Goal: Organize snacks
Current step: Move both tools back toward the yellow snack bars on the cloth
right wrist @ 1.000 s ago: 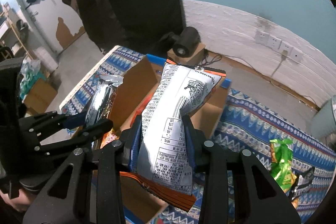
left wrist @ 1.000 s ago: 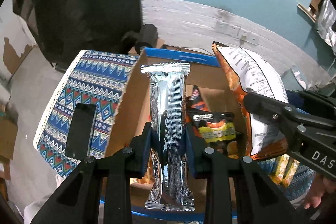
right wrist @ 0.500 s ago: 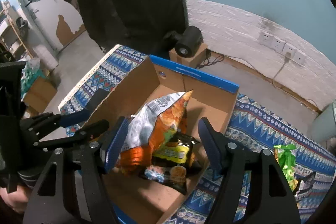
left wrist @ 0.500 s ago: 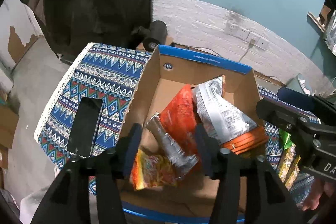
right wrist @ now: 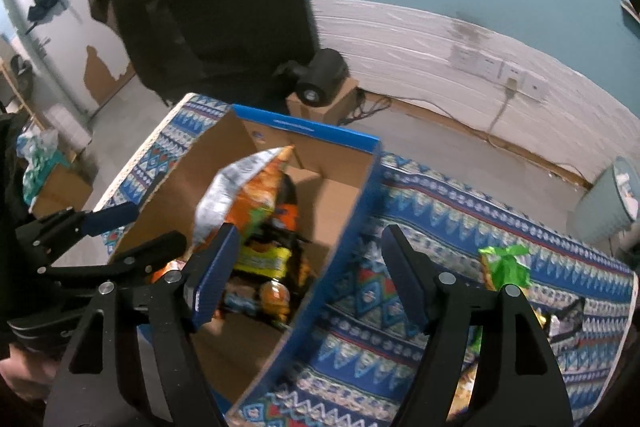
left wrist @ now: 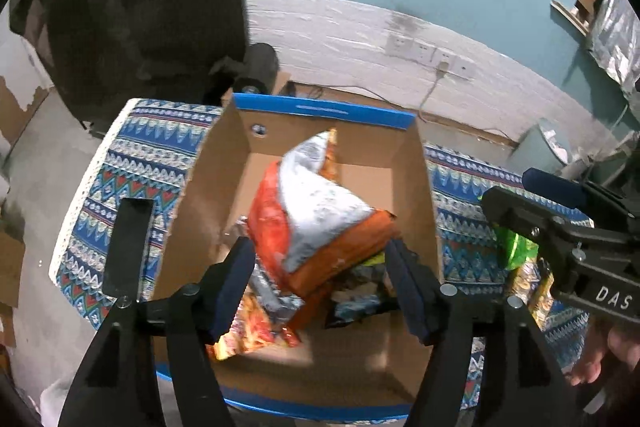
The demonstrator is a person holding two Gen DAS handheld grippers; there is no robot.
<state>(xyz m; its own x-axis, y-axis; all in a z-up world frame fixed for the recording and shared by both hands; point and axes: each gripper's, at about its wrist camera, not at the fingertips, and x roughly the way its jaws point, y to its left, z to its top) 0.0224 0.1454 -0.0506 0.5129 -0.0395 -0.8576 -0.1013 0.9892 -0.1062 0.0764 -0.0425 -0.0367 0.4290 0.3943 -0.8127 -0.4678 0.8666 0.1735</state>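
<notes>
A cardboard box with a blue rim [left wrist: 320, 111] [right wrist: 308, 129] stands on a patterned tablecloth. Several snack packs lie inside, topped by an orange and silver chip bag [left wrist: 320, 207] [right wrist: 248, 187], with a silver bar pack [left wrist: 268, 287] under it. My left gripper [left wrist: 320, 279] is open and empty above the box's near half. My right gripper [right wrist: 308, 271] is open and empty over the box's right wall. A green snack bag [right wrist: 506, 263] [left wrist: 514, 251] lies on the cloth to the right of the box.
A black phone [left wrist: 128, 247] lies on the cloth [left wrist: 132, 163] left of the box. More snack packs [right wrist: 560, 315] lie at the right end of the cloth [right wrist: 440, 203]. A black device [right wrist: 324, 79] stands on a small carton behind. A grey bin [right wrist: 608, 203] stands at the far right.
Both grippers opened: the left let go of the silver bar pack and the right let go of the chip bag, and both packs dropped into the box. The right gripper has drifted right.
</notes>
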